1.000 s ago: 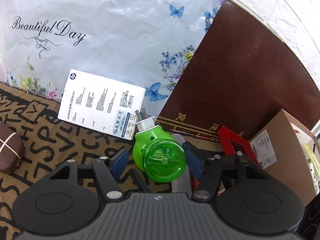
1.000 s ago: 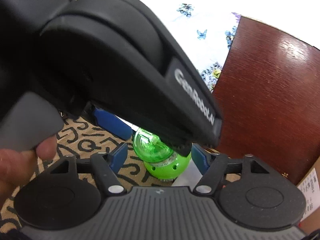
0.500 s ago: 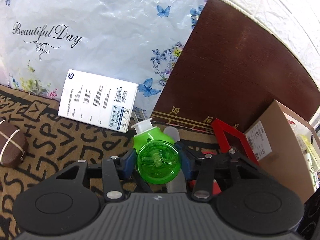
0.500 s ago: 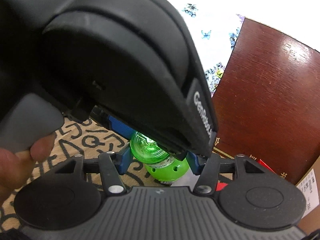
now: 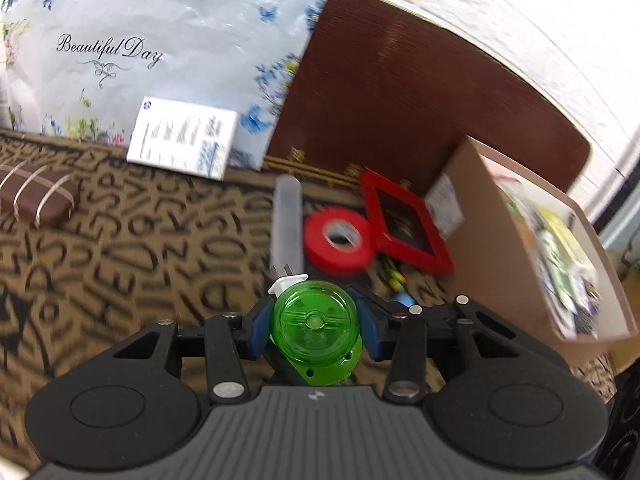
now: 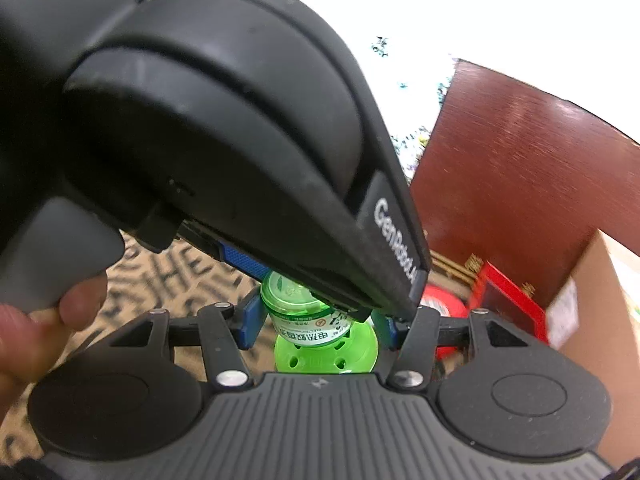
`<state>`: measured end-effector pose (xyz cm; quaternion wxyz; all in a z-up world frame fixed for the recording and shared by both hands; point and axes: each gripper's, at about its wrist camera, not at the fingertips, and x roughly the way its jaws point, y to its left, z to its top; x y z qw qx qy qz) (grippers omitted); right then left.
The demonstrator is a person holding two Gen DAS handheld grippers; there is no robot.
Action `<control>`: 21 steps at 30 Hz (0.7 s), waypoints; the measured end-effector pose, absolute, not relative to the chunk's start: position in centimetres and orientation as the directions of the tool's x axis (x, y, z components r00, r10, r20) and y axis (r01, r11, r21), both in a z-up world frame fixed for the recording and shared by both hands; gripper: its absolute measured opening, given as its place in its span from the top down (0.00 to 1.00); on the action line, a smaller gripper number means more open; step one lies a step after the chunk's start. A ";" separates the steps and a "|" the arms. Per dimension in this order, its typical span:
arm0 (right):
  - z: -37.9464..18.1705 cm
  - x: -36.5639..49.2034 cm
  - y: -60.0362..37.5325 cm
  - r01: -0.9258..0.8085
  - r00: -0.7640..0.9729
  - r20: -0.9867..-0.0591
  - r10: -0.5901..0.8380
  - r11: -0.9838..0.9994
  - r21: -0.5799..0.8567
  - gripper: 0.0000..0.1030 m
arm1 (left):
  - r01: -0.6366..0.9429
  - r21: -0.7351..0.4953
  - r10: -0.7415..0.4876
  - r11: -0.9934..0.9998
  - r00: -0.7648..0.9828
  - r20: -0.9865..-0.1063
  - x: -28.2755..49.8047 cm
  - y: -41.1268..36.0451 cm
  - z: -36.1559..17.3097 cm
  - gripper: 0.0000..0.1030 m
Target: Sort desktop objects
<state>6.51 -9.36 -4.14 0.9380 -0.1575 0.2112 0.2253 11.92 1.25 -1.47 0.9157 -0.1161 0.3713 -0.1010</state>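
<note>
A green plug-in mosquito repellent (image 5: 316, 320) with a white plug (image 5: 289, 282) hangs above the lettered brown mat (image 5: 120, 260). My left gripper (image 5: 314, 326) is shut on it, its blue pads pressing the clear green bottle from both sides. In the right wrist view the same repellent (image 6: 308, 320) sits between the blue pads of my right gripper (image 6: 318, 324), which is shut on it too. The left gripper's black body (image 6: 240, 120) fills the upper part of that view and hides the right pad's contact. A person's fingers (image 6: 80, 304) hold its grey handle.
On the mat lie a red tape roll (image 5: 340, 240), a red frame (image 5: 404, 220), a translucent tube (image 5: 286, 220), a white printed box (image 5: 184, 140) and a brown pouch (image 5: 36, 198). An open cardboard box (image 5: 500, 220) of items stands right. A floral bag (image 5: 160, 40) and dark board (image 5: 400, 100) stand behind.
Both grippers closed on the green repellent, raised it off the mat and carried it back and to the right. The red tape roll, tube and cardboard box came into fuller view.
</note>
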 end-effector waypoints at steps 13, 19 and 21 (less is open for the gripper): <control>-4.2 -8.9 -17.7 -0.417 0.827 -0.493 0.271 0.884 -0.213 0.47 | 0.188 -0.341 -0.381 0.921 0.622 -0.684 0.5 -5.0 -2.2 0.55; -5.7 -11.7 -21.0 -0.376 0.816 -0.523 0.247 0.914 -0.155 0.47 | 0.218 -0.336 -0.399 0.916 0.568 -0.720 -0.6 -7.0 -3.9 0.54; -6.1 -12.2 -21.7 -0.365 0.825 -0.510 0.242 0.918 -0.155 0.47 | 0.220 -0.332 -0.397 0.917 0.569 -0.720 -0.8 -7.1 -4.1 0.49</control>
